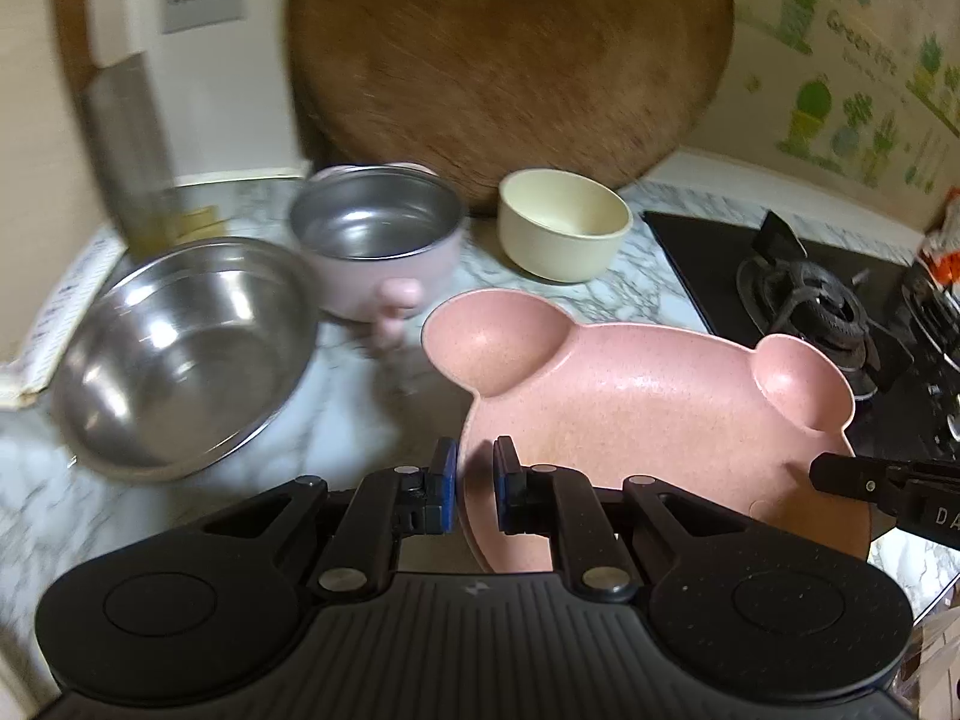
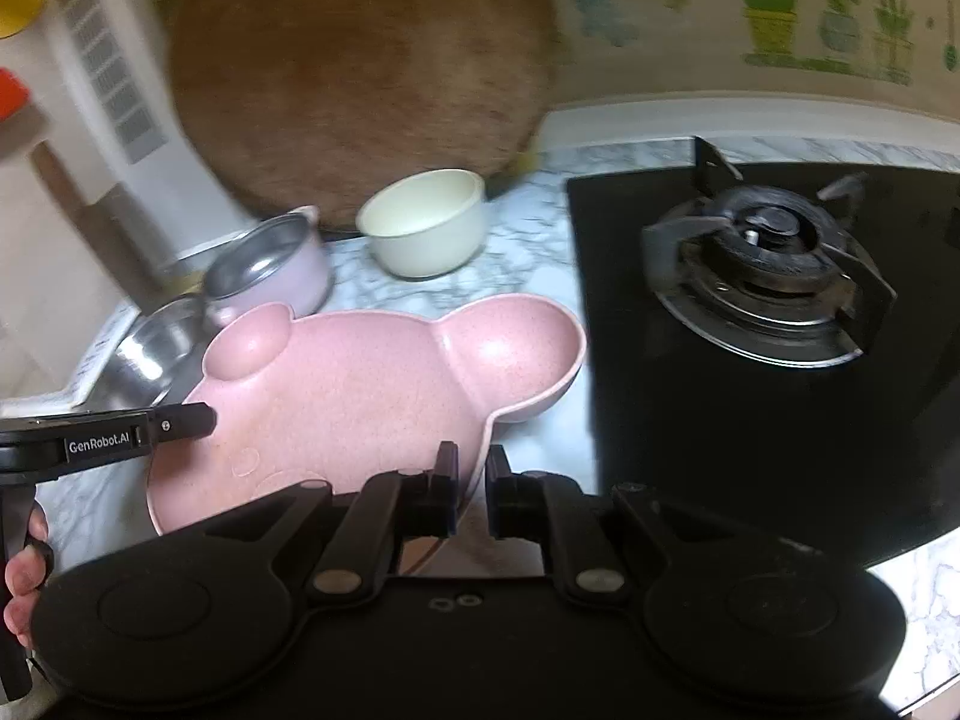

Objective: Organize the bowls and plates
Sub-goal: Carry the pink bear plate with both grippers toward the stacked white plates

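A pink bear-shaped plate (image 1: 648, 414) with two ear wells hangs tilted above the marble counter, held from both sides. My left gripper (image 1: 475, 483) is shut on its near left rim. My right gripper (image 2: 471, 489) is shut on the plate (image 2: 336, 396) at its near right rim, and shows in the left wrist view as a black finger (image 1: 852, 477) at the right. Behind stand a wide steel bowl (image 1: 180, 360), a pink steel-lined bowl (image 1: 378, 246) with a handle, and a cream bowl (image 1: 561, 231).
A round wooden board (image 1: 510, 60) leans on the back wall. A black gas hob (image 2: 768, 276) with a burner lies to the right. A cleaver (image 1: 126, 162) stands at the back left. A person's hand (image 2: 24, 570) holds the left gripper.
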Demonstrator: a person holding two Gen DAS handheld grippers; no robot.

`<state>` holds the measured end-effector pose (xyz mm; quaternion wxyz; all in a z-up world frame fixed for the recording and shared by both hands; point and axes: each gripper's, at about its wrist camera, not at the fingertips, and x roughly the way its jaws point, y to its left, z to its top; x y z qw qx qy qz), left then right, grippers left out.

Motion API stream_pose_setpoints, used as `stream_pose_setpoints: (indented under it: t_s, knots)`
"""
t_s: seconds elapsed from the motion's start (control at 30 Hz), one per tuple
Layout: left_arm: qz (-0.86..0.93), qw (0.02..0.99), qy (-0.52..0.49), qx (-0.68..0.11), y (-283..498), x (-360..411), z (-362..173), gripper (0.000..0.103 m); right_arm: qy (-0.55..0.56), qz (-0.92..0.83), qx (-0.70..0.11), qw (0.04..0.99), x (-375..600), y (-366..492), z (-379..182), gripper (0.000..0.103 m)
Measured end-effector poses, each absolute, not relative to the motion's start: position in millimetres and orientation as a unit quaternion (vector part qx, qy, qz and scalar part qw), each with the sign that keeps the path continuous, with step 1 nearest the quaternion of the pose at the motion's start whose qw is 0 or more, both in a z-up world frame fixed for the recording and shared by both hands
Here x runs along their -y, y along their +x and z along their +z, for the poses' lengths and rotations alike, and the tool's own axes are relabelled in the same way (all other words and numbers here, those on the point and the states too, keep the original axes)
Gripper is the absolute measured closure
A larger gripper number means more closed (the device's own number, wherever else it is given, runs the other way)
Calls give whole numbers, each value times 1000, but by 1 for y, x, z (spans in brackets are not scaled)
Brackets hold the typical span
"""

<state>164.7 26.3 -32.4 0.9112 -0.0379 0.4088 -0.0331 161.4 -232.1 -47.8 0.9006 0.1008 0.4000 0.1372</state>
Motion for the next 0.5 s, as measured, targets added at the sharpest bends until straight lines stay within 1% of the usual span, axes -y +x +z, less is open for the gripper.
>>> stream_pose_setpoints:
  t_s: [0.5]
  knots:
    - [70,920,-74,-378,79,-83,8,91,69,249,-381,888,184,133,-20,93]
